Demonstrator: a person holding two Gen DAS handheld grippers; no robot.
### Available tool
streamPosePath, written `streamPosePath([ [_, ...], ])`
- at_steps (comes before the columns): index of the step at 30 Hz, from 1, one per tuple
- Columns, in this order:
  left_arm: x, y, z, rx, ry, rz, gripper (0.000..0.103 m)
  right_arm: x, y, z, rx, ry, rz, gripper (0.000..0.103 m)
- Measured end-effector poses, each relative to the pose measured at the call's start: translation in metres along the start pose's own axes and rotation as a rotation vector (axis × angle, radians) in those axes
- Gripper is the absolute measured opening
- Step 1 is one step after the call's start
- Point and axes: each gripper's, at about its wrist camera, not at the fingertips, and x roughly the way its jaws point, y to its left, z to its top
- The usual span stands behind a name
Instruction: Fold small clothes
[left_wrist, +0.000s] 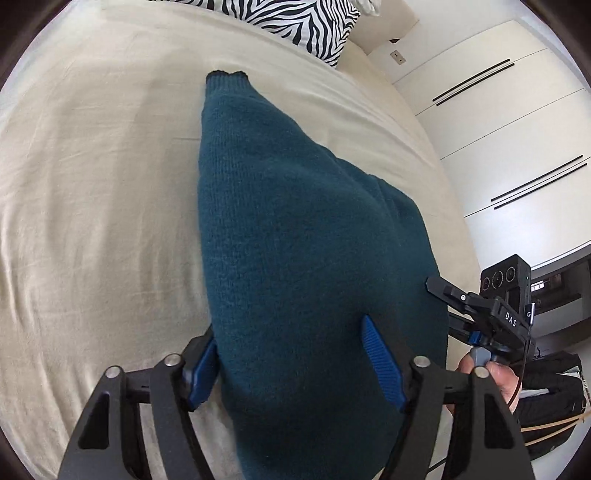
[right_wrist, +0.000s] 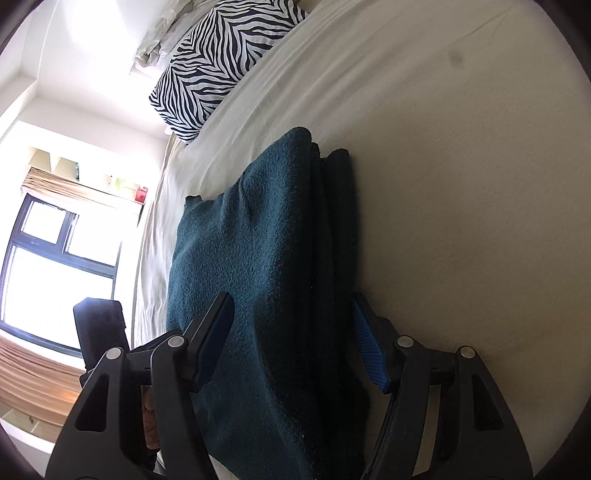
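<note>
Bare sheet (left_wrist: 92, 203) lies open across the frame's left; the sweater (left_wrist: 295, 258) fills the centre, a zebra pillow (left_wrist: 306, 26) blocks the top.

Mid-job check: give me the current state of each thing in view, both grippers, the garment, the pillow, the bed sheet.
left gripper: open, jaws straddling the sweater's near edge
right gripper: open, jaws either side of the folded stack
teal sweater: folded lengthwise, lying on the bed, layers stacked
zebra pillow: resting at the head of the bed
bed sheet: spread, lightly wrinkled

A cream-sheeted bed (left_wrist: 92, 184) carries a folded teal sweater (left_wrist: 295, 240) and, seemingly, a zebra-print pillow (right_wrist: 214, 66).
</note>
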Motion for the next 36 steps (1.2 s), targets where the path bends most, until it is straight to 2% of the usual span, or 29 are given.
streamPosePath([
  [1, 0.002, -0.001, 0.001, -0.005, -0.002, 0.015, 0.069, 0.006, 0.006, 0.003, -0.023, 0.014, -0.027, 0.060],
  [3, 0.005, -0.004, 0.002, 0.006, 0.001, 0.037, 0.062, 0.018, 0.019, 0.009, -0.067, 0.052, -0.102, 0.048],
  [5, 0.006, -0.007, 0.003, 0.021, 0.004, 0.055, 0.055, 0.026, 0.025, 0.013, -0.080, 0.084, -0.136, 0.033],
  [7, 0.004, -0.011, 0.004, 0.045, 0.002, 0.072, 0.047, 0.029, 0.033, 0.013, -0.101, 0.088, -0.171, 0.026],
  [9, -0.003, -0.020, 0.001, 0.081, -0.011, 0.098, 0.041, 0.027, 0.048, 0.006, -0.169, 0.065, -0.240, 0.023],
  [12, -0.021, -0.033, -0.007, 0.123, -0.035, 0.119, 0.038, 0.019, 0.084, -0.011, -0.270, 0.018, -0.318, 0.021],
  [18, -0.093, -0.033, -0.050, 0.192, -0.108, 0.153, 0.038, 0.000, 0.153, -0.063, -0.377, -0.030, -0.271, 0.021],
  [25, -0.160, 0.011, -0.120, 0.204, -0.120, 0.205, 0.039, 0.025, 0.210, -0.140, -0.422, 0.027, -0.145, 0.021],
  [29, -0.158, 0.054, -0.147, 0.153, -0.076, 0.208, 0.041, 0.054, 0.204, -0.166, -0.385, 0.093, -0.112, 0.021],
  [31, -0.144, 0.078, -0.157, 0.124, -0.050, 0.200, 0.046, 0.074, 0.187, -0.176, -0.361, 0.135, -0.142, 0.023],
  [32, -0.139, 0.089, -0.161, 0.101, -0.058, 0.175, 0.052, 0.081, 0.174, -0.178, -0.320, 0.150, -0.150, 0.027],
  [33, -0.138, 0.097, -0.164, 0.079, -0.075, 0.148, 0.060, 0.084, 0.160, -0.177, -0.258, 0.153, -0.107, 0.028],
  [35, -0.141, 0.110, -0.167, 0.034, -0.098, 0.114, 0.064, 0.081, 0.134, -0.173, -0.108, 0.155, 0.023, 0.032],
  [36, -0.143, 0.110, -0.169, 0.030, -0.107, 0.113, 0.065, 0.078, 0.126, -0.172, -0.058, 0.153, 0.060, 0.033],
])
